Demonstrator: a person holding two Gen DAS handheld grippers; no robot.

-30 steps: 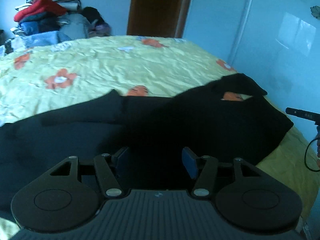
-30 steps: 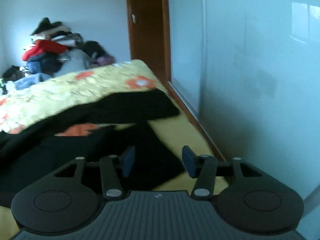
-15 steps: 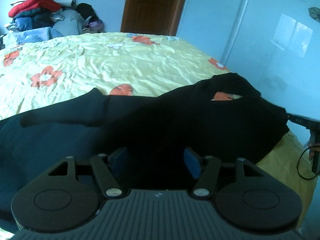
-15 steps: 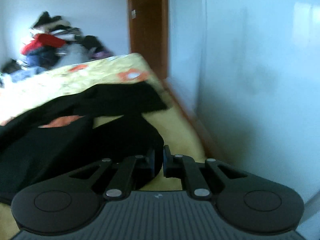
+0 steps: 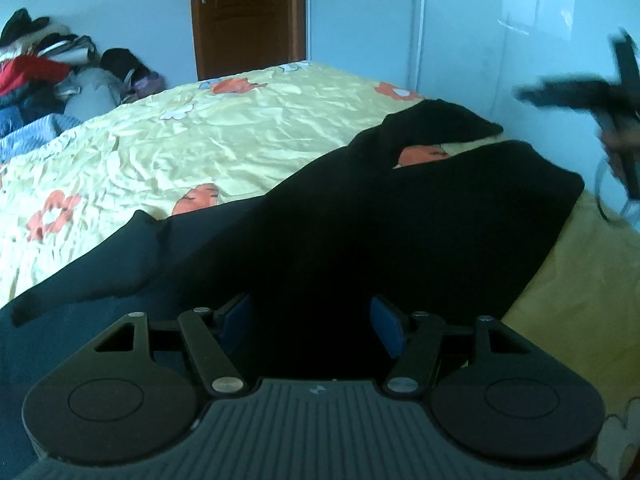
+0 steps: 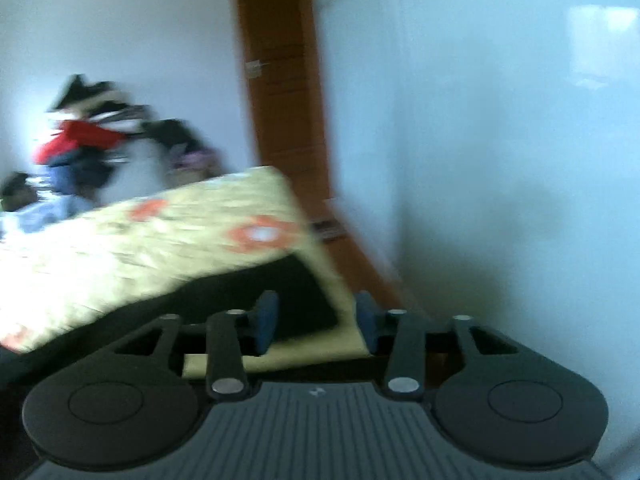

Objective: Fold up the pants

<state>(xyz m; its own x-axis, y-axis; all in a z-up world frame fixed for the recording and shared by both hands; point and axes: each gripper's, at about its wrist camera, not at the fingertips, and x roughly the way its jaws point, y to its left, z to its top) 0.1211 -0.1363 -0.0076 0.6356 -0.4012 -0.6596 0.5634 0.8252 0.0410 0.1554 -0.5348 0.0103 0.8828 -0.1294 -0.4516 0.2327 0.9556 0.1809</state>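
The pants (image 5: 360, 216) are a matt black cloth, soft and without sheen. The bed (image 5: 240, 128) carries a yellow flowered sheet of thin, creased fabric with a slight lustre. The door (image 5: 248, 16) is brown wood, smooth and semi-gloss. The wardrobe panel (image 5: 520, 32) is glossy and reflects a window. The left gripper (image 5: 312, 320) has matt black plastic arms, silvery metal pins, ribbed grey housing.

Cool bluish daylight, fisheye-curved edges; right wrist view motion-blurred, left wrist view mostly sharp.
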